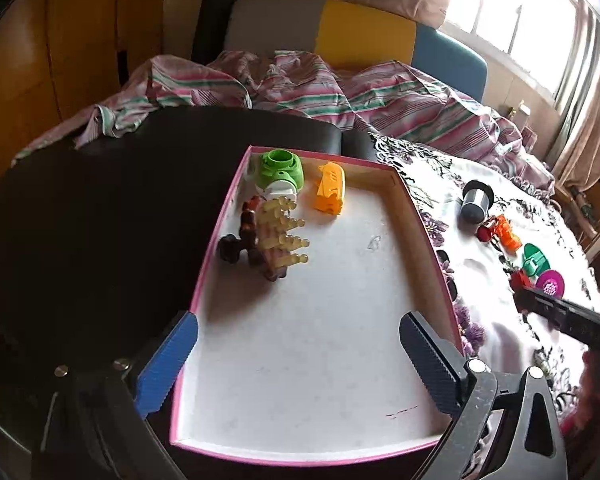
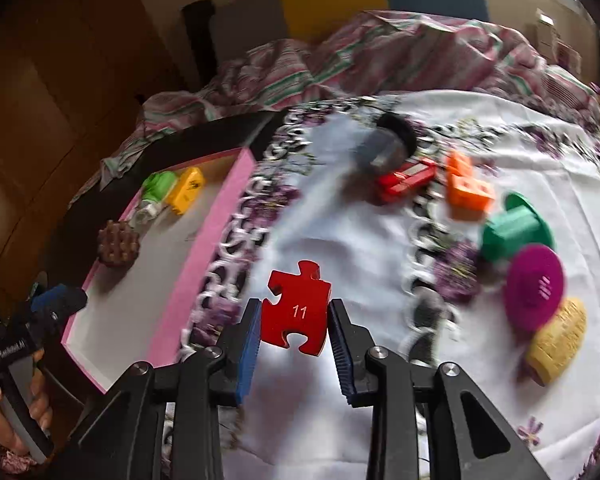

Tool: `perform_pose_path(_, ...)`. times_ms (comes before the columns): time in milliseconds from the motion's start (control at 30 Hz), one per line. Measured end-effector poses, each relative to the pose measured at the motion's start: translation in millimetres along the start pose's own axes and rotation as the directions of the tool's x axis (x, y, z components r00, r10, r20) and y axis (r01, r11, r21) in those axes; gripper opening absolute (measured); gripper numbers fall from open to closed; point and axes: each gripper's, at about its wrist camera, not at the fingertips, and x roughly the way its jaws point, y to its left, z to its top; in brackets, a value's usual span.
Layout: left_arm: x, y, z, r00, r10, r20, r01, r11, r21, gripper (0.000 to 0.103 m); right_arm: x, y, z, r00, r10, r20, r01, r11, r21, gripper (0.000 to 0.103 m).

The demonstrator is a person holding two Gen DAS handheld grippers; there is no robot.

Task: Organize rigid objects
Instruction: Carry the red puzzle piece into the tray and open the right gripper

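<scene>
My right gripper point(image 2: 295, 306) is shut on a red jigsaw-shaped piece point(image 2: 300, 288) marked 11, held above the floral cloth just right of the tray. The pink-rimmed white tray point(image 1: 220, 240) holds a green and white piece point(image 1: 281, 172), a yellow-orange piece point(image 1: 331, 192) and a brown and pale yellow studded cluster point(image 1: 268, 240) at its far left. My left gripper point(image 1: 299, 320) hangs open over the tray's near end with nothing between its blue pads. In the right wrist view the tray's pink wall point(image 2: 220, 248) stands left of the held piece.
On the floral cloth point(image 2: 340, 232) lie a grey cylinder point(image 2: 384, 148), a red block point(image 2: 408, 176), an orange piece point(image 2: 468, 188), a green spool point(image 2: 512, 228), a magenta disc point(image 2: 534, 292) and a pale yellow piece point(image 2: 556, 344). A striped blanket point(image 1: 340, 92) is bunched behind. A hand point(image 2: 36, 408) holds the left gripper.
</scene>
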Motion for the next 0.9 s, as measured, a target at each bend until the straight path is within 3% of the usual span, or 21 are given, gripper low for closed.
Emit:
perform_pose_path(400,-10.7,10.3,-9.9,0.999,0.046,-0.001,-0.046,0.999,0.005,0.103,52.3,95.1,53.8,0.996,0.084,-0.029,-0.088,0.982,-0.168,0.033)
perform_pose_path(700,-19.3,21.9,-12.7,0.992,0.125,0.005,-0.125,0.992,-0.008,0.103,114.3,120.1,91.2,0.998,-0.021,-0.063,0.006,0.97,-0.241,0.033)
perform_pose_path(900,-22.5,37.7,-14.5,0.993,0.116,0.001,-0.116,0.992,-0.046,0.103,136.6,115.2,106.4,0.996,-0.062,-0.065,0.046,0.973,-0.227,0.033)
